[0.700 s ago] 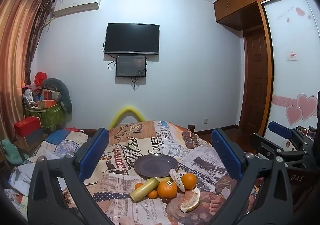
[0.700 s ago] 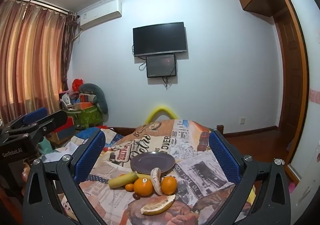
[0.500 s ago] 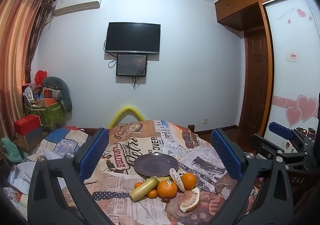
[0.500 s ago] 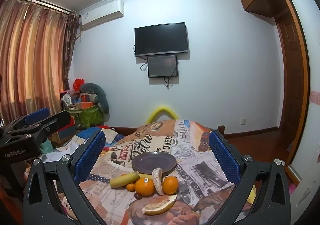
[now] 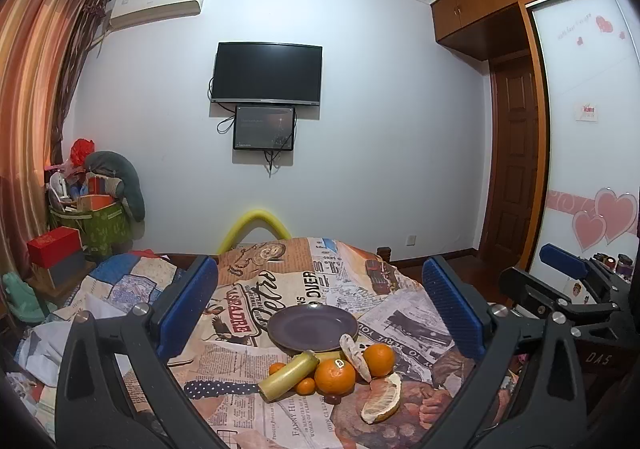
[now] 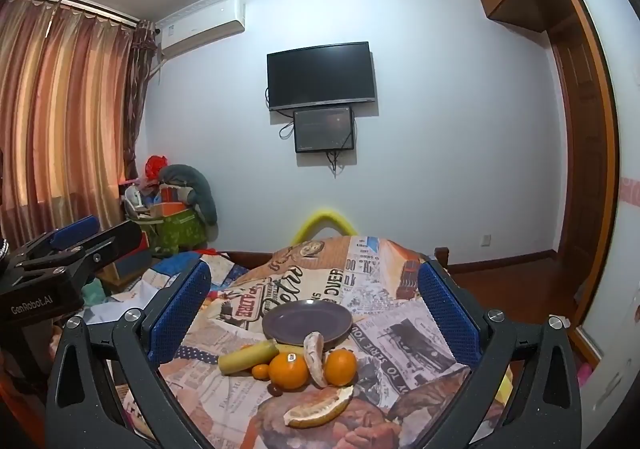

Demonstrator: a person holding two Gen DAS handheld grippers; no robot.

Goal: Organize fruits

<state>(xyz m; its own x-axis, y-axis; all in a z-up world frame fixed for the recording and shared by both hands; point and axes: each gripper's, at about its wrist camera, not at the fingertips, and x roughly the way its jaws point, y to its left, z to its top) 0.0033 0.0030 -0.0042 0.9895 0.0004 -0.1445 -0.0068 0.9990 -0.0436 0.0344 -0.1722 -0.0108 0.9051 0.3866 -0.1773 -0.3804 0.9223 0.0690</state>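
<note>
On the newspaper-print cloth (image 5: 248, 365), the fruit lies in a cluster ahead of both tools, touching neither. From the left: a yellow-green banana (image 5: 289, 375), a stickered orange (image 5: 334, 376), a pale peeled piece (image 5: 355, 356), a second orange (image 5: 379, 359) and a pomelo wedge (image 5: 382, 397) nearest the camera. The purple plate (image 5: 312, 327) sits just behind them. The left gripper (image 5: 320, 305) and right gripper (image 6: 316, 309) both stand wide open, holding nothing.
</note>
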